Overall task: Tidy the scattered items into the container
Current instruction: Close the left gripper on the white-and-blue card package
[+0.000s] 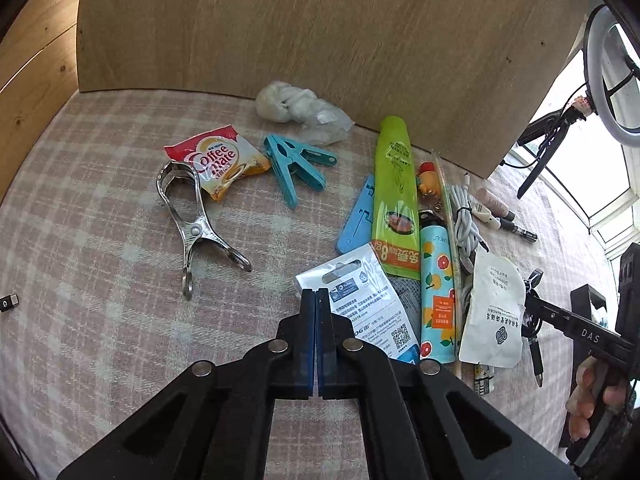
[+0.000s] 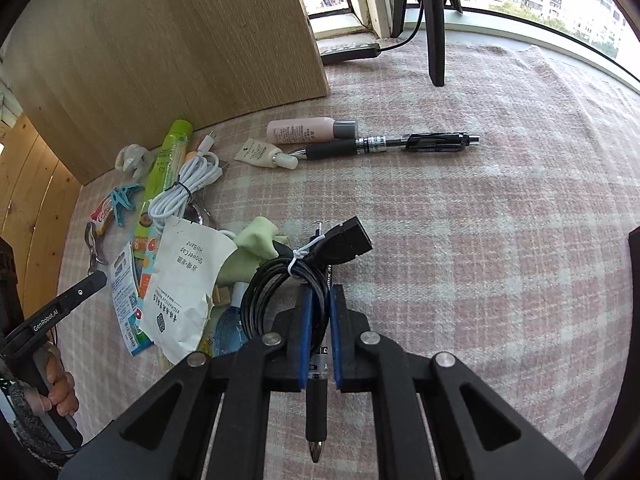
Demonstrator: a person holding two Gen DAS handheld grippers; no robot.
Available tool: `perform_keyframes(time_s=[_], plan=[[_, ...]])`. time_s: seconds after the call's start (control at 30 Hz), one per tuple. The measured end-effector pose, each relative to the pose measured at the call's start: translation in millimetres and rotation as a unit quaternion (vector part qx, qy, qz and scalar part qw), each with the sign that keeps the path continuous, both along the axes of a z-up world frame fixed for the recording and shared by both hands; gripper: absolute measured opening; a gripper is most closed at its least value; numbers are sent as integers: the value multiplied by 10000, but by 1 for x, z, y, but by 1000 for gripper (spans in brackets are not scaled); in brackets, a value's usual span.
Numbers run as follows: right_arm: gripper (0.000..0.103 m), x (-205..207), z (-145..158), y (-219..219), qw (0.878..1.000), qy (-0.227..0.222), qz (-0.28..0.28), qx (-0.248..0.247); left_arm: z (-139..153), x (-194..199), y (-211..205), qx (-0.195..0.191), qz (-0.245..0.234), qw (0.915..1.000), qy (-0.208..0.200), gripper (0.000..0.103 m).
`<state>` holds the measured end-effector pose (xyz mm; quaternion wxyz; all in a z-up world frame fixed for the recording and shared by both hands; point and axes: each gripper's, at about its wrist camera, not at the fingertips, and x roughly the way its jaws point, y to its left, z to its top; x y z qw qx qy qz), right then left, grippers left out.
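The right gripper has its fingers clamped on a black pen and a tied coil of black cable, lifted just beside the white shower-cap packet. Left of that packet, the left gripper has its fingers pressed together on the edge of a blue-and-white card pack. Beyond the packet lie a white cable, a pink bottle and another pen. No container is visible.

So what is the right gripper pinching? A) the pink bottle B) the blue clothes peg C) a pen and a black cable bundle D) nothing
C: in the right wrist view the right gripper is shut on a pen together with the coiled black cable bundle.
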<state>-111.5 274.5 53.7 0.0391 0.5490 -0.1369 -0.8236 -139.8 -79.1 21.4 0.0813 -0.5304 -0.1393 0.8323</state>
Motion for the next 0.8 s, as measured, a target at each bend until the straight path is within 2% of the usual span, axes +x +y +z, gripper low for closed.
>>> perform_keyframes(time_s=[0.07,0.17,0.23,0.27,0.3,0.33,0.37,0.4,0.47,0.5,0.73,0.8], plan=[[8,6,8,14,10000,62,-5,53,2,3,-1,16,-17,10000,48,0],[8,10,6,3,10000,54,-30,55,-1,1,0,-126,-171,9998,-52,0],[8,14,6,2,10000,54,-28,71,-11,-8,8,-117,-239,9986,-455,13],[8,14,6,1,10000,53,-30,76,-16,-12,16,-148,-223,9979,-591,27],[8,14,10,-2,10000,45,-35,67,-16,-13,18,-123,-233,9978,-610,35],[8,10,8,-2,10000,35,-41,69,-14,-12,20,-108,-258,9978,-597,38],[8,0,-3,0,10000,24,-47,83,-13,-11,24,-141,-288,9977,-589,44],[8,-4,-7,0,10000,12,-48,84,-13,-11,28,-177,-327,9975,-607,56],[8,-7,-10,0,10000,4,-39,63,-17,-12,37,-170,-364,9966,-725,74],[8,-10,-13,-3,10000,5,-30,72,-18,-13,41,-188,-337,9967,-712,77],[8,-16,-14,-10,9998,91,37,175,-21,-36,60,-871,-58,9937,-708,75],[8,-16,-14,-11,9997,111,30,224,-24,-38,67,-1135,-197,9913,-639,72]])
